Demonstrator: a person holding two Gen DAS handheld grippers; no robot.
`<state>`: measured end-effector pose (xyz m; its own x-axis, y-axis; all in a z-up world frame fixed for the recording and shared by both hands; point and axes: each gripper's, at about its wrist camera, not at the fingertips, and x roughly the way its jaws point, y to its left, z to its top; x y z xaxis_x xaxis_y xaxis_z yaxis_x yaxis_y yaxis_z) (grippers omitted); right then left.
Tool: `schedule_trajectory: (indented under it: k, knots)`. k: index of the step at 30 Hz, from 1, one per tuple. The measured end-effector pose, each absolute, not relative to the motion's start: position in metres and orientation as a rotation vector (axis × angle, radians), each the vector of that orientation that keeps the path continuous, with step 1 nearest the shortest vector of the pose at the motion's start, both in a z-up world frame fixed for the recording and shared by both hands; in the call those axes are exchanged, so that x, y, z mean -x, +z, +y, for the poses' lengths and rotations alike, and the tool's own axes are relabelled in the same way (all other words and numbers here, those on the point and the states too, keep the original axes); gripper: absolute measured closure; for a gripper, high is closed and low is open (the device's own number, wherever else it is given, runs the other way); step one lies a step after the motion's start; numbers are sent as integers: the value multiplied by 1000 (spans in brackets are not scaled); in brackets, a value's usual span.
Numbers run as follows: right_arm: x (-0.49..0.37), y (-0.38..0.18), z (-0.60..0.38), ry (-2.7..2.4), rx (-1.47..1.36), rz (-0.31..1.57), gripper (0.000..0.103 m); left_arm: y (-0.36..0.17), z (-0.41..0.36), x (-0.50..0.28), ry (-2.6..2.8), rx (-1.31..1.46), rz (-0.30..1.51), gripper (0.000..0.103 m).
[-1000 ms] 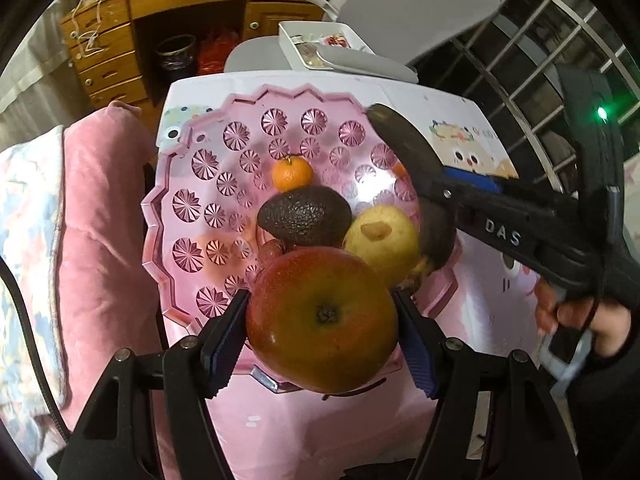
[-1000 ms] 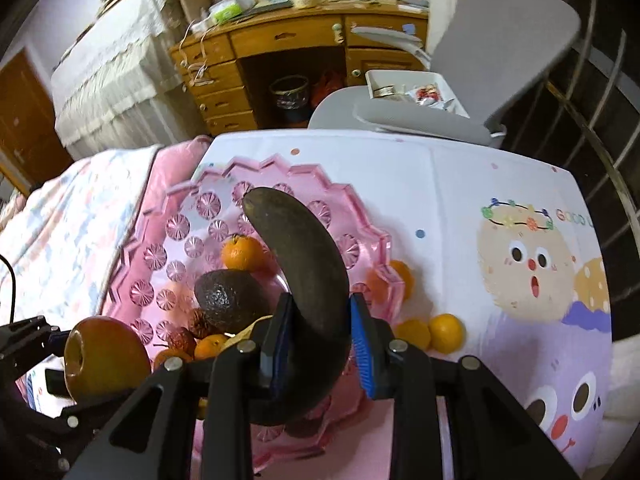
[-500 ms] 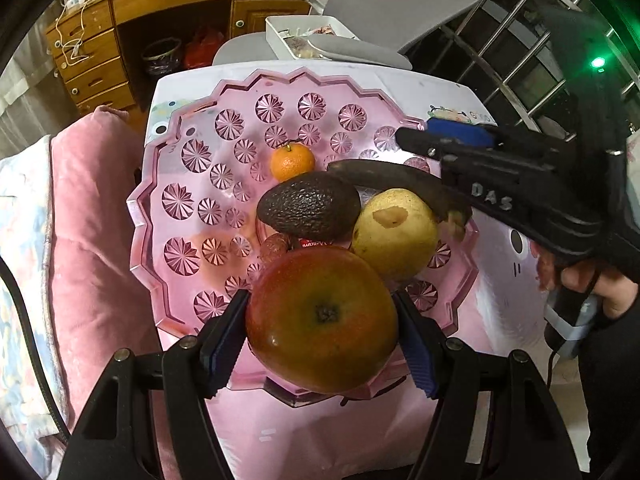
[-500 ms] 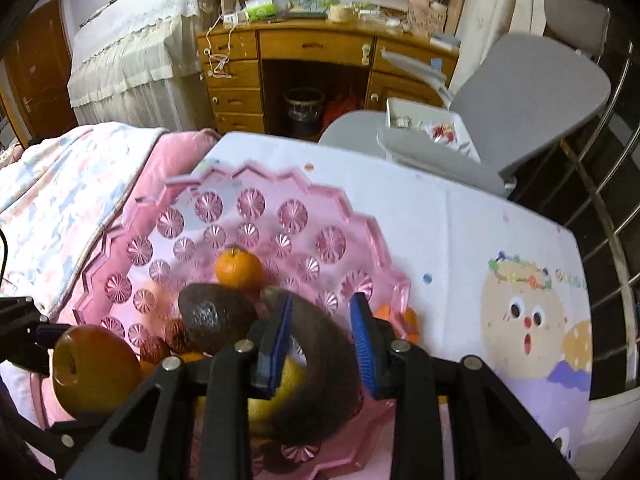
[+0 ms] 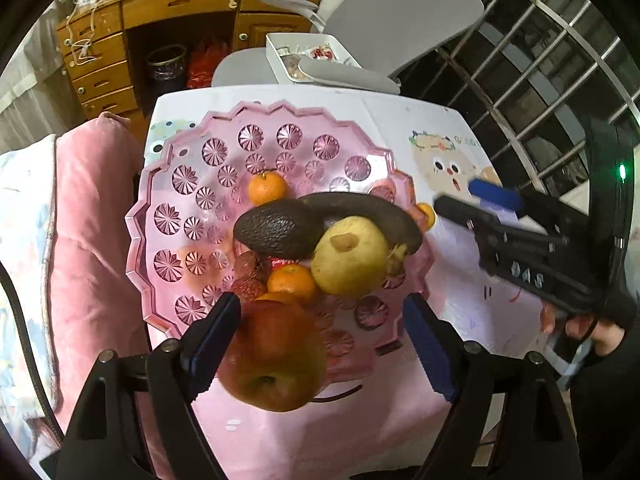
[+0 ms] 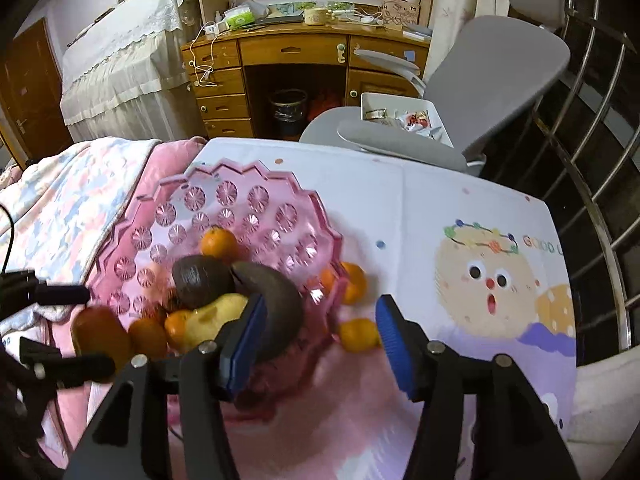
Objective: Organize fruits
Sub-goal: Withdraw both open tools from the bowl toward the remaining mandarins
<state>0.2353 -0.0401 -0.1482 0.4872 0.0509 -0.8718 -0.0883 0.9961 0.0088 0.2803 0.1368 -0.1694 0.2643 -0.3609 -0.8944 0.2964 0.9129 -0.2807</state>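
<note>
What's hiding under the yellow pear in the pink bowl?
The pear rests against an orange and the dark banana. Whatever lies beneath it in the pink bowl is covered.

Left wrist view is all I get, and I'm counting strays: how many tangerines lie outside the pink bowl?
Observer: The right wrist view shows at least two tangerines outside, one against the pink bowl's rim and another nearer the camera on the tablecloth.
Operator: Does the right claw grip anything?
Observer: No. The right claw's jaws are opening and no pad presses on anything; the dark banana lies in the bowl.
</note>
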Motion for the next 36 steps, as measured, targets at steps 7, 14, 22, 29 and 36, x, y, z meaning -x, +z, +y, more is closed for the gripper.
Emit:
schedule_trajectory:
  k: [7, 14, 22, 29, 36]
  knots:
    - [-217, -148, -65, 171, 66, 1064, 43, -147, 117, -279, -392, 64, 1201, 20]
    - [-203, -157, -84, 300, 168, 1011, 41, -130, 95, -276, -373, 56, 1199, 17]
    - [-193, -187, -104, 409, 266, 944, 41, -122, 67, -283, -383, 13, 1206, 16]
    - [-201, -216, -120, 453, 260, 922, 41, -120, 29, -308, -441, -126, 1217, 16]
    - [-219, -240, -121, 513, 274, 912, 49, -125, -12, -340, -534, -316, 1225, 16]
